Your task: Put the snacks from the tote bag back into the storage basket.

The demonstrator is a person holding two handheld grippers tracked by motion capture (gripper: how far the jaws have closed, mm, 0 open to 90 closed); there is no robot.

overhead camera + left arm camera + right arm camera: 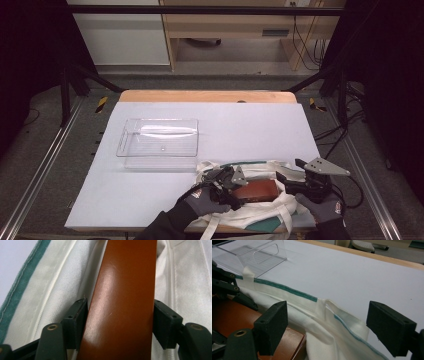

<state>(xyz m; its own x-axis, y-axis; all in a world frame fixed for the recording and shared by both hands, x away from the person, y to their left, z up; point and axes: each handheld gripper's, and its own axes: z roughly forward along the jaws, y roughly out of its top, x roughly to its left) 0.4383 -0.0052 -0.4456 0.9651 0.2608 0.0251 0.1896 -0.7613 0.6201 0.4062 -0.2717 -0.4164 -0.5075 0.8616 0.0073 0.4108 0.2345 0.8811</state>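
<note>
A white cloth tote bag [250, 216] with green trim [287, 288] lies at the table's near edge. A flat brown leather-like case [259, 190] rests in the bag's mouth. My left gripper [239, 192] is shut on that case [122, 302], one black pad pressed against each long side, with bag cloth [57, 290] all around it. My right gripper [286, 181] stands open at the bag's right rim. In the right gripper view [329, 325] a fold of the bag [322, 315] lies between the wide-apart pads, untouched, and the case [234, 315] sits at the left.
A clear plastic bin [160, 137] lies on the white table cover [250, 120], behind and left of the bag, and appears as the clear bin [254, 255] at the top left of the right gripper view. A wooden table edge [207, 96] runs along the far side.
</note>
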